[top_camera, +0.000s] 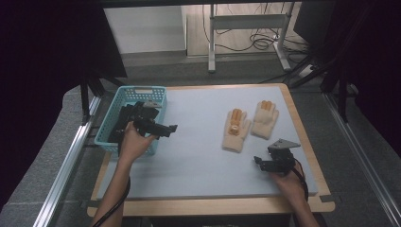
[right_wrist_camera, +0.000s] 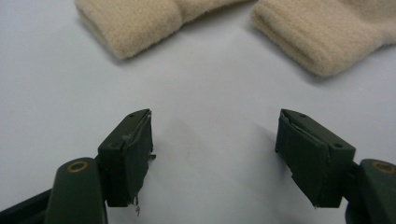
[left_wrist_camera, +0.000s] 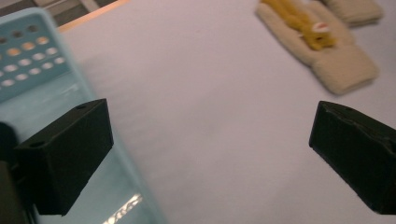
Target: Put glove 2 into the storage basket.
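Gloves [top_camera: 249,124] side by side mid-table, basket [top_camera: 124,100] far left, w/ nothing between.

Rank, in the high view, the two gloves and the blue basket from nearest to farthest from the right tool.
1. The glove with the orange figure, just up and left of the right tool.
2. The plain-backed glove, straight up from it, toward the table's far right; it ranks only a little behind the first.
3. The blue basket, far across at the table's left edge.

text: none legible | labels: none | brands: none | numbers: none | signs: none
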{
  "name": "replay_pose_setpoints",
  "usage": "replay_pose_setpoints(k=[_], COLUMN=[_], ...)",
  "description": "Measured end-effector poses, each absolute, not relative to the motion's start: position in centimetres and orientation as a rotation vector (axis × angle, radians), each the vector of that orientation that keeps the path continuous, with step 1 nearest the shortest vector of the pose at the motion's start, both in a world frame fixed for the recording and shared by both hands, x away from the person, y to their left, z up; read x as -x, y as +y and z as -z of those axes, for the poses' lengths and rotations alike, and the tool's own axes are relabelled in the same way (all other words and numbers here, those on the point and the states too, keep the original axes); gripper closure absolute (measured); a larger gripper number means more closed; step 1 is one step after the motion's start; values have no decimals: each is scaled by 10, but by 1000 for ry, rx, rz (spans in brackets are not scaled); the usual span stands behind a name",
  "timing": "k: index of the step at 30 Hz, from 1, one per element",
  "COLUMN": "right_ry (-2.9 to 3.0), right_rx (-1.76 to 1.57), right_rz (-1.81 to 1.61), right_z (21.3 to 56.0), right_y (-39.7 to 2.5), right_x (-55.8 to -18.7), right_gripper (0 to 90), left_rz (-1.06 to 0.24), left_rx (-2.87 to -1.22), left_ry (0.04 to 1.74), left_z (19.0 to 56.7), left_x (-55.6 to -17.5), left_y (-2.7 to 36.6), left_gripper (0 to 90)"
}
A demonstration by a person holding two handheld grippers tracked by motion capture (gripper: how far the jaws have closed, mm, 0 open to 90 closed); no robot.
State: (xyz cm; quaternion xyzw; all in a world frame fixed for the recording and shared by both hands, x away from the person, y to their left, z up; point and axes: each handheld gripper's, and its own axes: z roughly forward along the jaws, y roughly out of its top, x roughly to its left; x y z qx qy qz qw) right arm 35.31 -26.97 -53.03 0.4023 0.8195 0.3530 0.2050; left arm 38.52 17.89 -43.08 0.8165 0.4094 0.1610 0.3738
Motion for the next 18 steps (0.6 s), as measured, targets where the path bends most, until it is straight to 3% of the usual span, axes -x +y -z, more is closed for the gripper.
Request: replay_pose_setpoints(k=[9,18], right_ry=[2286,2293], right_rx=[-1122,-1122], right_rz=[-985,-990], right_z=[530,530], right_y=[-270,-270], right_x=[-353,-354], right_gripper=[268,257], left_rz=[-390,-378], left_rx=[-2082,-2116], left_ry=[889,908], left_z=[461,514], left_x=[-347,-321], left_y=[143,126], left_gripper=[1,1])
